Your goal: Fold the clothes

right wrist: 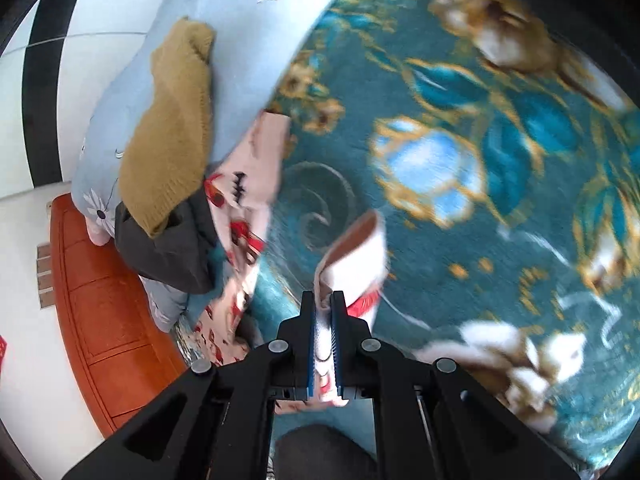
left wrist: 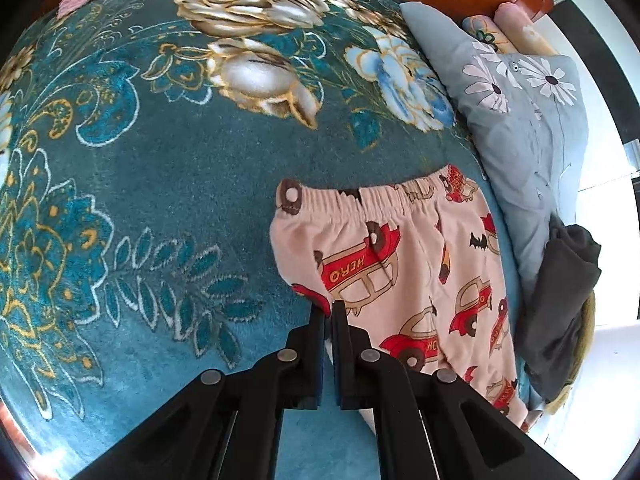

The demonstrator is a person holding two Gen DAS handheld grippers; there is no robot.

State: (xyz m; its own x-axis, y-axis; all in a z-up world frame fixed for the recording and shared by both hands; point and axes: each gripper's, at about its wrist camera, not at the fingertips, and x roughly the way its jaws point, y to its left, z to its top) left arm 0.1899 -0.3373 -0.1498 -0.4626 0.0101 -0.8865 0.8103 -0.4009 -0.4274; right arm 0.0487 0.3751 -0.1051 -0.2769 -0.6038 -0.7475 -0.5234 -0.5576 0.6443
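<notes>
Both tools, left tool (left wrist: 329,307) and right tool (right wrist: 323,300), pinch the soft, light pajama pants (left wrist: 404,264) by its edges.

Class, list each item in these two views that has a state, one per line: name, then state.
left tool: shut on the pink trousers' edge
right tool: shut on a trouser cuff
pink trousers: spread flat, one cuff lifted
dark garment: crumpled
mustard sweater: bunched

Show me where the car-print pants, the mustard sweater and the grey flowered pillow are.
car-print pants (left wrist: 404,264), left wrist view, on the printed front.
mustard sweater (right wrist: 168,140), right wrist view, mid-knit.
grey flowered pillow (left wrist: 528,128), left wrist view, on its plain middle.
</notes>
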